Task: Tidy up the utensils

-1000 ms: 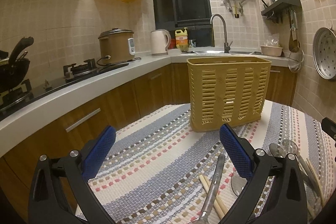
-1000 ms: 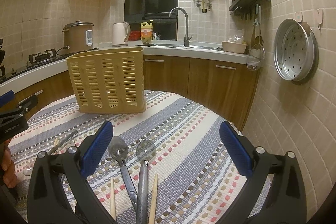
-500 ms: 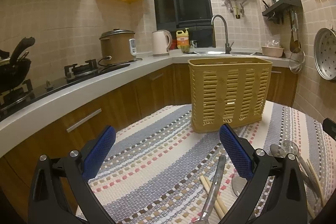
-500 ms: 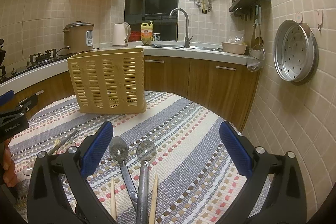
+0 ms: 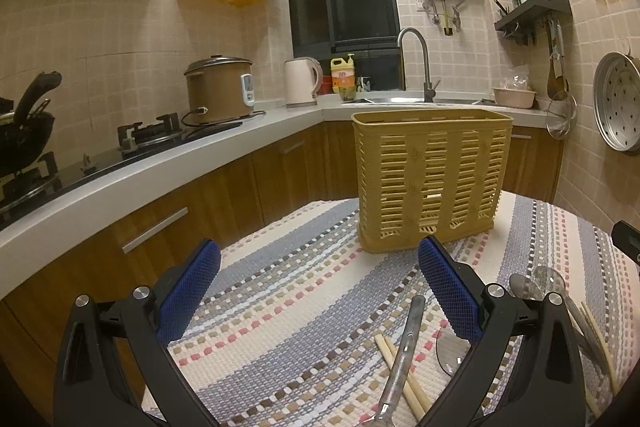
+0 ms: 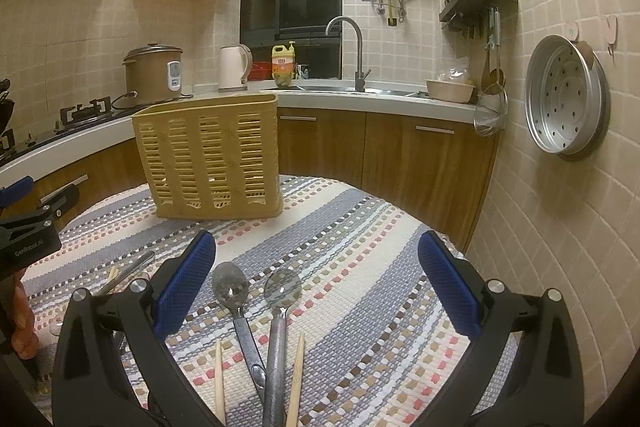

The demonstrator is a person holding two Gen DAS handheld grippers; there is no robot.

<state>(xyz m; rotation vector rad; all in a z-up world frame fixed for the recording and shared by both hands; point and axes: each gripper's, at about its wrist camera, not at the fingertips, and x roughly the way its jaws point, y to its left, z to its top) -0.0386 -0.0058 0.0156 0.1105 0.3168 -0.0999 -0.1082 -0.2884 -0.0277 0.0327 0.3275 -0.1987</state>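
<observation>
Basket upright on mat, contents unclear; spoons outside; both hand-held grippers, L & R, wide, empty.

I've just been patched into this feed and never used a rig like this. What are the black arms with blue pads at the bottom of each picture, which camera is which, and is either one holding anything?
There is no robot: a person carries a handheld two-finger gripper in each hand, and a fisheye camera on each looks forward along its fingers. One picture is from the left gripper, the other from the right gripper. The black arms with blue pads are those fingers. Both are open and hold nothing.

Ahead of both stands a yellow slotted basket on a striped woven mat. In the right view, two metal spoons lie between a pair of chopsticks, right under the open fingers. In the left view, another metal utensil lies over more chopsticks. The left gripper also shows at the left edge of the right view.
</observation>
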